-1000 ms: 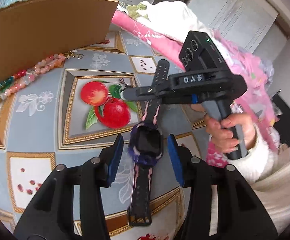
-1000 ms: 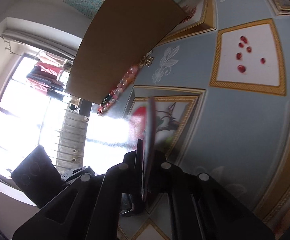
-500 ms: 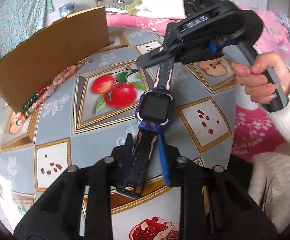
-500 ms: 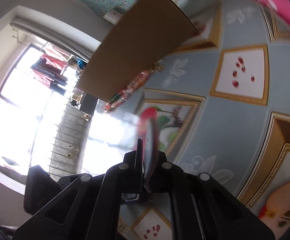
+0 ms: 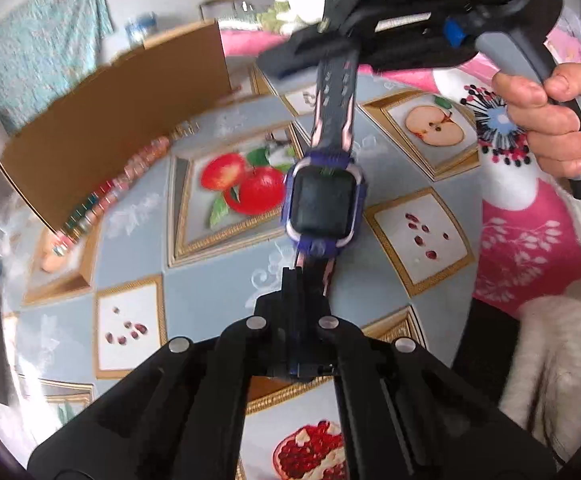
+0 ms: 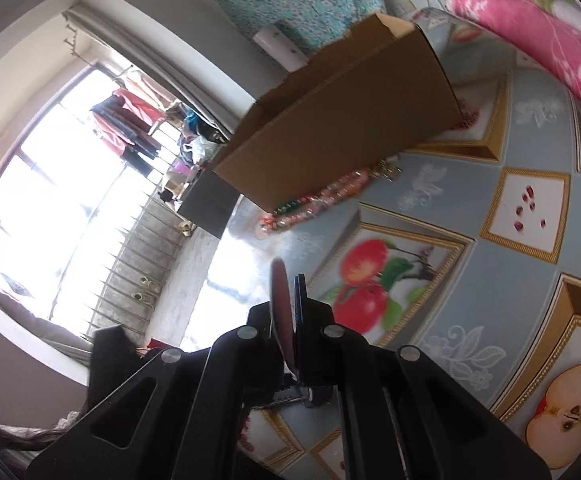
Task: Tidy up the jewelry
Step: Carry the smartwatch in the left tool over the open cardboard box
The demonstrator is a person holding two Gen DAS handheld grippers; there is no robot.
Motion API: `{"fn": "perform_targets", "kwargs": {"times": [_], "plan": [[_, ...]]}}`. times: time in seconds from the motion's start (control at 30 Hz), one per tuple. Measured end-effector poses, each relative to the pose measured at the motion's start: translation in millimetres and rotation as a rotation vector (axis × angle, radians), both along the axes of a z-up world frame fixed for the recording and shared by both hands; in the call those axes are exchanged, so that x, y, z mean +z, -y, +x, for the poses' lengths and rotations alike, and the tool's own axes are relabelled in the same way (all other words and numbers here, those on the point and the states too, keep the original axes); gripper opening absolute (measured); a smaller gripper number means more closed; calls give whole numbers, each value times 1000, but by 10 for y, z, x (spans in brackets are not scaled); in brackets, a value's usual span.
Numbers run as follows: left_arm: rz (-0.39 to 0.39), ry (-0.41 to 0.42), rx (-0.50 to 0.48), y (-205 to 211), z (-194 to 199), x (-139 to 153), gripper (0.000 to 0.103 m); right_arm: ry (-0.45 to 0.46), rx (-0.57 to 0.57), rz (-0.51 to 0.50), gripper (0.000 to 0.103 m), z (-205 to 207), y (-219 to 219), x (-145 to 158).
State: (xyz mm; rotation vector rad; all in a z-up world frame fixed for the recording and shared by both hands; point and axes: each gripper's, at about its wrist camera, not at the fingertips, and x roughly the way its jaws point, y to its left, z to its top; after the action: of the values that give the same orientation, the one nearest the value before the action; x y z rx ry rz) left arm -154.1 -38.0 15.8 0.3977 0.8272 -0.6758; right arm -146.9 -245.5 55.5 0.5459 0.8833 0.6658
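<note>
Watch (image 5: 322, 200), purple case, black-and-pink straps, hangs stretched between the 2 claws above the surface (image 5: 218, 296), its dark face up, over the printed apples. Left claw (image 5: 308, 280): jaws have just been closing and now pinch the near strap end, no gap visible. Right claw (image 5: 330, 52), beyond the watch, clamps the far strap end; a hand (image 5: 550, 128) grips its handle to the right of the watch. Right wrist view: right claw (image 6: 288, 312) closed on a thin strap seen edge-on. Cardboard box (image 5: 118, 128) stands on the surface left of the watch, well apart. Bead necklace (image 5: 118, 188) lies along the box's near wall, just beside it; whether touching, cannot tell.
</note>
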Motion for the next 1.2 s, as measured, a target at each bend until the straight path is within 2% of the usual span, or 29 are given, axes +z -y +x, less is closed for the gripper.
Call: {"fn": "perform_targets", "kwargs": {"times": [0.03, 0.17, 0.2, 0.23, 0.3, 0.4, 0.47, 0.5, 0.53, 0.57, 0.73, 0.93, 1.03, 1.17, 1.2], "plan": [[-1, 16, 10, -22, 0, 6, 0, 7, -4, -11, 4, 12, -21, 9], [-89, -56, -19, -92, 21, 25, 3, 13, 4, -18, 4, 16, -91, 47], [-100, -64, -31, -90, 24, 23, 16, 15, 10, -14, 4, 7, -97, 57], [-98, -39, -34, -81, 12, 30, 40, 20, 21, -8, 4, -1, -111, 75], [-107, -12, -76, -49, 2, 26, 54, 30, 43, -2, 4, -15, -146, 120], [-105, 0, -102, 6, 59, -16, 54, 54, 76, 0, 4, -43, -214, 233], [-136, -34, -121, 26, 162, -62, 53, 69, 99, 16, 4, -78, -236, 327], [-146, -57, -121, 24, 188, -87, 42, 81, 105, 21, 4, -103, -250, 380], [-151, -47, -114, 21, 187, -87, 20, 90, 110, 24, 4, -126, -259, 425], [-157, -57, -117, 21, 204, -93, 18, 100, 115, 24, 4, -152, -267, 471], [-147, -24, -94, -2, 149, -35, 17, 143, 108, 18, 5, -223, -257, 662], [-143, -6, -96, -88, 271, 370, 17, 203, 84, 47, 4, -80, -173, 947], [-101, 39, -91, -131, 511, 679, 17, 237, 70, 37, 5, 159, -163, 1155], [-22, 130, -71, -185, 964, 1126, 17, 265, 62, 41, 4, 723, -198, 1475], [-5, 128, -68, -186, 1098, 1206, 17, 264, 54, 34, 4, 952, -214, 1565]]}}
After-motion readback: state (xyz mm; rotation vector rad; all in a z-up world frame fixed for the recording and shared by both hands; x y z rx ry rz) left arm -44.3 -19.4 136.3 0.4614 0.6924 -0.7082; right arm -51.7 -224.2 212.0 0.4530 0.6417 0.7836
